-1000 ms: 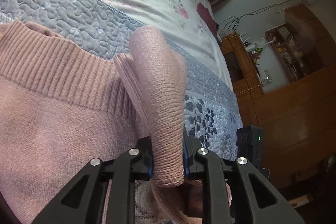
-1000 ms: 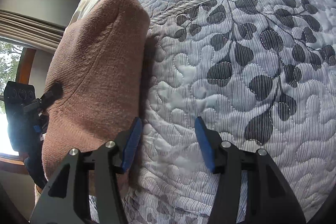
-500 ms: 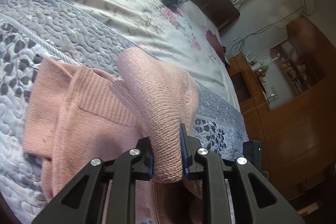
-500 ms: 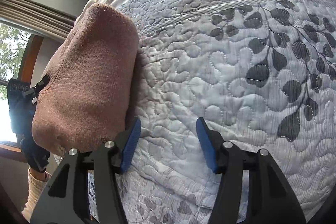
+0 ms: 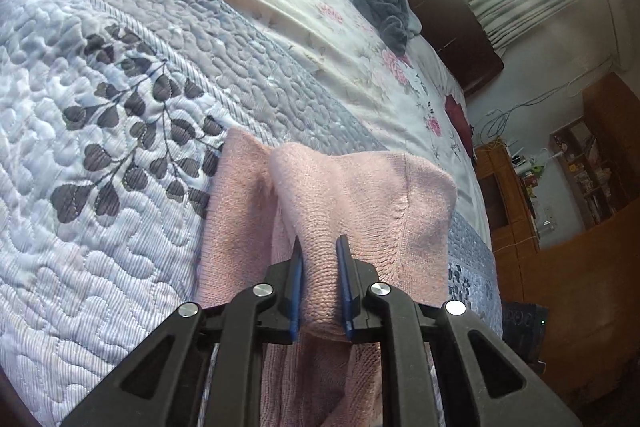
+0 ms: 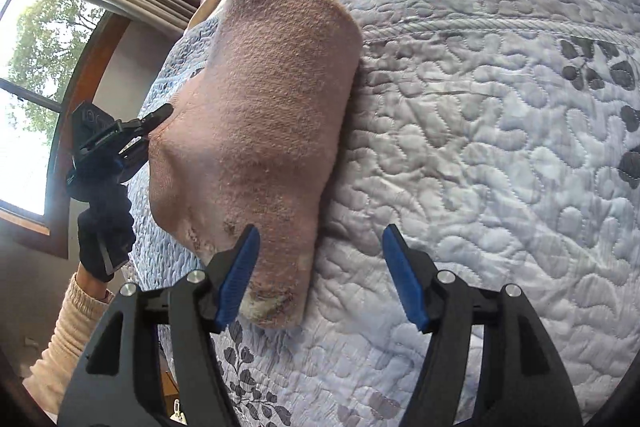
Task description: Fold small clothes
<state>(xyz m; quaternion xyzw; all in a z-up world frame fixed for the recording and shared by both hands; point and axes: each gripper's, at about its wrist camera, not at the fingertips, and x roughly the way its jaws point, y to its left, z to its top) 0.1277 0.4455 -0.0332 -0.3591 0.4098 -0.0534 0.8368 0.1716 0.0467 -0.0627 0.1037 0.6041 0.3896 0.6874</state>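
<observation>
On the left wrist view, the quilted blue-grey bedspread (image 5: 120, 155) with its dark leaf print filled the left side, and beyond it lay a floral sheet (image 5: 320, 39) carrying a crumpled dark grey garment (image 5: 380, 3). The left gripper (image 5: 320, 279) had its blue-padded jaws pinched tight on a fold of the pink knitted sweater (image 5: 360, 195), which rose lifted and draped over the fingers, its lower part hanging toward the bedspread beneath. Farther right stood wooden cabinets (image 5: 560, 227) against the wall. On the right wrist view, a window (image 6: 28, 67) and a gloved hand (image 6: 104, 231) with a cream sleeve showed at the left edge, gripping the other tool. Next to these, the sweater (image 6: 260, 131) hung as a bunched column above the bedspread (image 6: 500, 147). The right gripper (image 6: 318, 275) stood wide open and held nothing, its left pad just beside the sweater's lower edge, its right pad over bare quilt.
</observation>
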